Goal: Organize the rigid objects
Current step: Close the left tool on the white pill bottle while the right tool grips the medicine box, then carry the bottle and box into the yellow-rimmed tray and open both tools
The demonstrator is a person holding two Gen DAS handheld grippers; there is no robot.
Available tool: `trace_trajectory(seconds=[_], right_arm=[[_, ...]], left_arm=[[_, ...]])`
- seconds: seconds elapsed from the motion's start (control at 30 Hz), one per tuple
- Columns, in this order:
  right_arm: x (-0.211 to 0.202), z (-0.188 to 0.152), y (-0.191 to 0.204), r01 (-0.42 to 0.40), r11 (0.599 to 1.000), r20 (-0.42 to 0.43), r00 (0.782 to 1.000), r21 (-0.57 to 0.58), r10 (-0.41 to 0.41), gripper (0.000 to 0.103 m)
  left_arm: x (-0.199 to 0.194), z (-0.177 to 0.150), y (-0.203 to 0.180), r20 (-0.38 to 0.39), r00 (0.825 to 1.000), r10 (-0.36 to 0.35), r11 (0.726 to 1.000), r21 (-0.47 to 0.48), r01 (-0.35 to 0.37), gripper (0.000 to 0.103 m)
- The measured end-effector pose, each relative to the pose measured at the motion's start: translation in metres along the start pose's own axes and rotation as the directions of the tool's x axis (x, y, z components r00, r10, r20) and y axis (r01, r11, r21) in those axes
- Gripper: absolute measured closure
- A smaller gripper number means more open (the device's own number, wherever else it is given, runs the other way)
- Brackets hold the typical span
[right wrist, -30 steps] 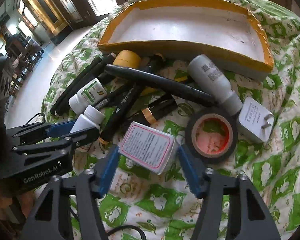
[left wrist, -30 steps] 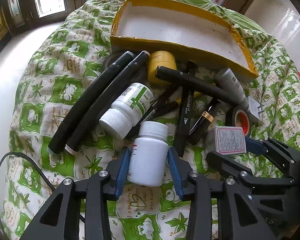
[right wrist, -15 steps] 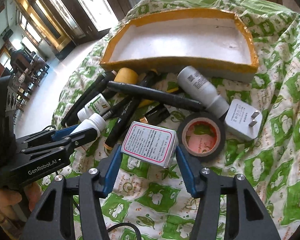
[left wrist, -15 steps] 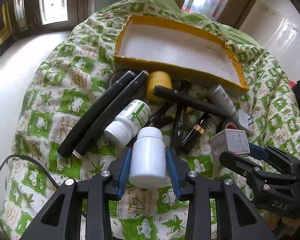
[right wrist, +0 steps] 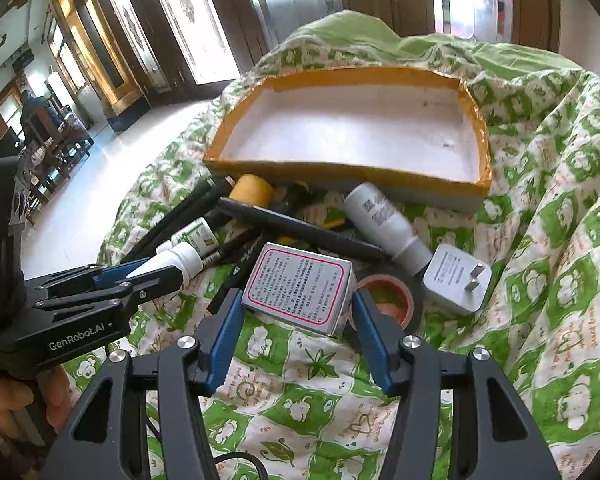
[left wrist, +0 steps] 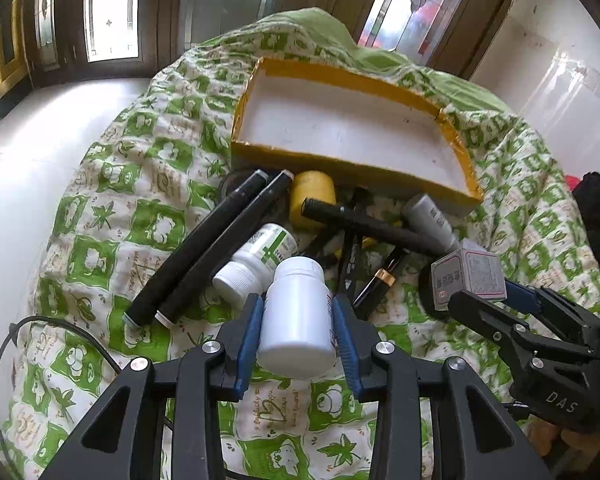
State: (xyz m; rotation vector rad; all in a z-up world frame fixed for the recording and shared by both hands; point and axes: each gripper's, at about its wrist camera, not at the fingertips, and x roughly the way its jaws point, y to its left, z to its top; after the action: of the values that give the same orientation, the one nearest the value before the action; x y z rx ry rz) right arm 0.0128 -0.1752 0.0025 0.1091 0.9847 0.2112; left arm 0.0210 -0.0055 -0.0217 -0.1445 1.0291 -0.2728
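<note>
Left wrist view: left gripper [left wrist: 298,320] is clamped on a white bottle [left wrist: 296,316], blue pads against its two sides. Bottle's long axis runs along the fingers, cap pointing away from the camera toward the tray [left wrist: 260,148], base toward the camera; it sits above the green-patterned quilt [left wrist: 100,240]. Just past it a second white bottle with green label [left wrist: 256,264] lies tilted, cap toward lower left. Two long black tubes [left wrist: 204,248] lie side by side on a diagonal, far ends near the tray's front wall, beside a yellow tape roll [left wrist: 312,200]. At right the right gripper [left wrist: 480,300] pinches a small printed box [left wrist: 468,276]. Right wrist view: right gripper [right wrist: 298,320] is closed on the small printed box [right wrist: 300,288], label face up, long axis across the fingers and slightly tilted. Behind it on the quilt: black tape roll [right wrist: 388,300], white plug adapter [right wrist: 456,280], grey-white bottle [right wrist: 384,220] lying with neck toward the adapter. Tray [right wrist: 340,168] sits beyond the pile, white inside, yellow rim. Left gripper [right wrist: 152,276] at left holds the white bottle [right wrist: 176,260], cap pointing right.
</note>
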Motion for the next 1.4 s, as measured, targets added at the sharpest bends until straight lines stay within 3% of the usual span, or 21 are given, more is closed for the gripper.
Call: trace_trajectory(seconds=[0.3,0.7,1.0,1.4], right_arm=[[-0.011,0.016,0.001,-0.030,1.000,0.031,0.999,0.008,0.029,0.048],[-0.007,0.079,-0.024,-0.040,0.999,0.038,0.999,0.022,0.039,0.048],[0.037,0.127,-0.045,-0.035,0.998,0.003,0.999,0.058,0.035,0.048],[0.106,0.137,-0.053,0.022,0.995,-0.065,0.998,0.094,-0.016,0.048]], left_arm=[[-0.010,0.017,0.003,0.034,0.998,-0.053,0.998,-0.044,0.054,0.066],[-0.004,0.071,-0.011,0.085,0.993,-0.085,0.995,-0.037,0.089,0.066],[0.047,0.128,-0.001,0.058,0.996,-0.062,0.996,-0.059,0.065,0.066],[0.115,0.156,0.003,0.018,1.000,-0.005,0.999,-0.043,0.006,0.066]])
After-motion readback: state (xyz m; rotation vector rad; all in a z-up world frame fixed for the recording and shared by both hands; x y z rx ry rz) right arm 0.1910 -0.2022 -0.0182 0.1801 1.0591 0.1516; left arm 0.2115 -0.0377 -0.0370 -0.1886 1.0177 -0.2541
